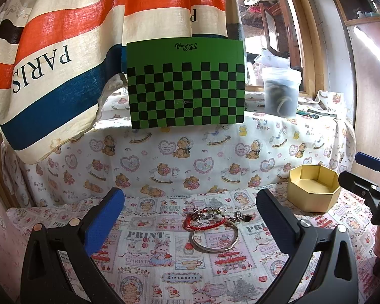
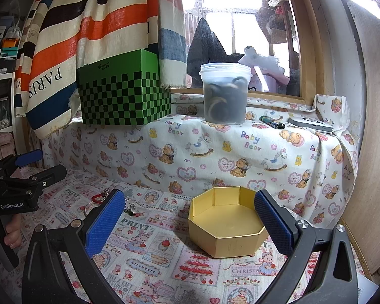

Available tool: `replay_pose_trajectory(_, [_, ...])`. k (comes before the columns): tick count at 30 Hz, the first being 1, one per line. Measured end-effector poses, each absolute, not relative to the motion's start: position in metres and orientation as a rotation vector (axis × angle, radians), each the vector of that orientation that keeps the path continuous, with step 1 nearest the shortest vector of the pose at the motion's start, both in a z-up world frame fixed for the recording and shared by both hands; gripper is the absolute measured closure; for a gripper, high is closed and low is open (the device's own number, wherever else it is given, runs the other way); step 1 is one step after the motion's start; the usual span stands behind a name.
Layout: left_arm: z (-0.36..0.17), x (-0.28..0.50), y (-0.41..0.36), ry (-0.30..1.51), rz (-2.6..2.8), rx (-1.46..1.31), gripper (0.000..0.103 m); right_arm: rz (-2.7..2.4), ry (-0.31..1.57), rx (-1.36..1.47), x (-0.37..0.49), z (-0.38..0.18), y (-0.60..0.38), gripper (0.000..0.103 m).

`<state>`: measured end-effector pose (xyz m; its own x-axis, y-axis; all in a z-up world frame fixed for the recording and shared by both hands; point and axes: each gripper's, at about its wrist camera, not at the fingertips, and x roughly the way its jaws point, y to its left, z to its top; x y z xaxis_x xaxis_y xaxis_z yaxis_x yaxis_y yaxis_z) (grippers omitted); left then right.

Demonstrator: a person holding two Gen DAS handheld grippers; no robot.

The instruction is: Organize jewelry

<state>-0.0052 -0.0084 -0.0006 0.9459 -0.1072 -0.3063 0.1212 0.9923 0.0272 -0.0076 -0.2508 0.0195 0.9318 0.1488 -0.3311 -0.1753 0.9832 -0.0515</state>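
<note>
We're holding the left gripper (image 1: 190,228) with jaws spread wide, textured blue pads (image 1: 102,224) flanking the jewelry pile without touching it: a smooth silver bangle (image 1: 214,240) nearest, a braided red cord bracelet (image 1: 202,221) and small metal charms (image 1: 238,216) just behind, all lying on the printed cloth (image 1: 149,266). We're keeping the right gripper (image 2: 190,228) equally wide, framing the empty gold octagonal cardboard box (image 2: 228,230). Farther back a green checkered box (image 1: 186,83) and a translucent plastic tub (image 2: 225,93) are sitting on the ledge

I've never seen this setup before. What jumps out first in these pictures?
Probably the green checkerboard box on the cloth-covered ledge, beneath a striped "PARIS" curtain. Lower down, an empty gold octagonal box sits on the printed tablecloth, with a tangle of jewelry lying to its left, between the left gripper's open jaws.
</note>
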Motion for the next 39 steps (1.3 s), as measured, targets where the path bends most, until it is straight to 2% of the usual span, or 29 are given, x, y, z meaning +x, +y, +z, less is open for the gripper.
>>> replay_pose_trajectory(39, [-0.0022, -0.0007, -0.0037, 0.329, -0.099, 0.054, 0.0, 0.157, 0.335, -0.08, -0.0069, 0.0186, -0.2516, 0.0])
